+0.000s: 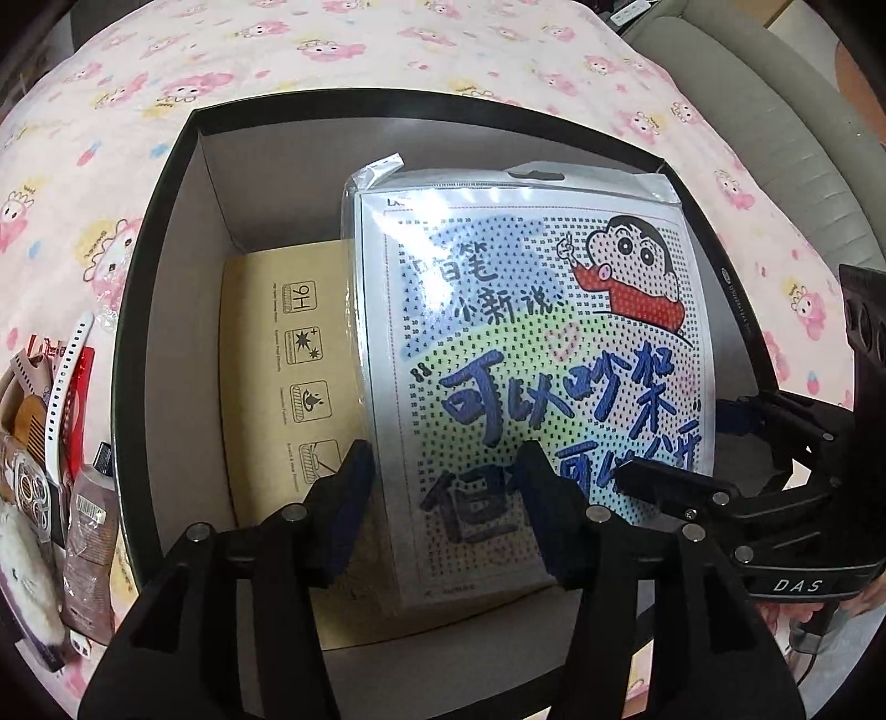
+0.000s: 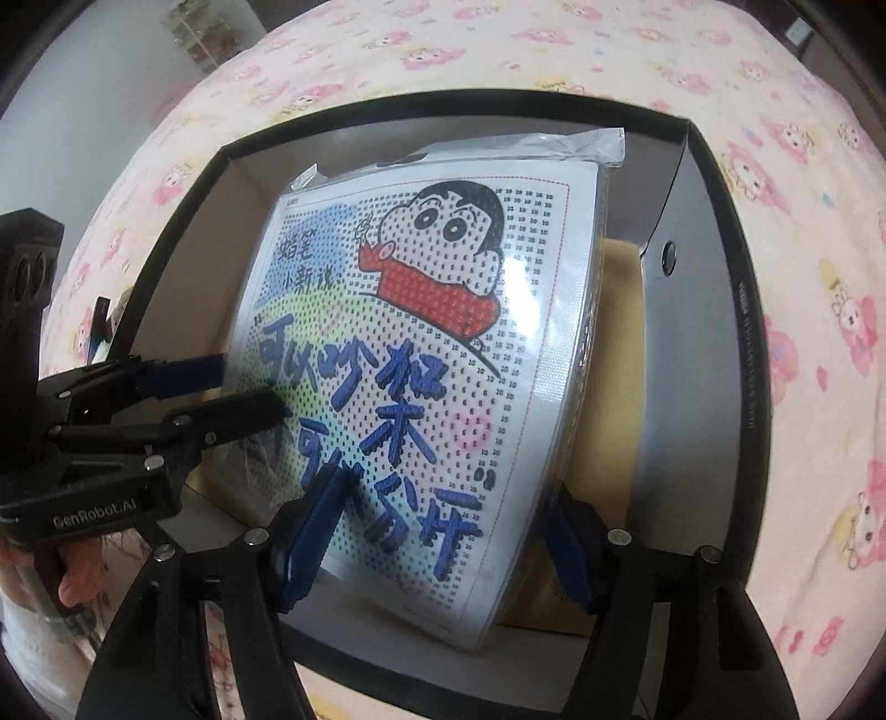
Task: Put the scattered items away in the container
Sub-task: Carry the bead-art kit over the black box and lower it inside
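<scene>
A black box (image 1: 144, 310) with a white inside stands on the bed. In it lies a tan flat package (image 1: 277, 387). A cartoon diamond-painting kit in a clear bag (image 1: 531, 343) leans over it inside the box, also in the right wrist view (image 2: 421, 354). My left gripper (image 1: 448, 509) is open, its fingers straddling the kit's near left edge. My right gripper (image 2: 437, 526) is open around the kit's lower edge; its fingers (image 1: 664, 482) reach the kit from the right. The left gripper also shows in the right wrist view (image 2: 243, 399).
Several loose items lie left of the box on the pink cartoon bedsheet (image 1: 387, 50): a white hair clip (image 1: 63, 399), a brown tube (image 1: 91, 543), a wooden comb (image 1: 27, 421), a white fluffy thing (image 1: 22, 581). A grey chair (image 1: 786, 127) stands at the far right.
</scene>
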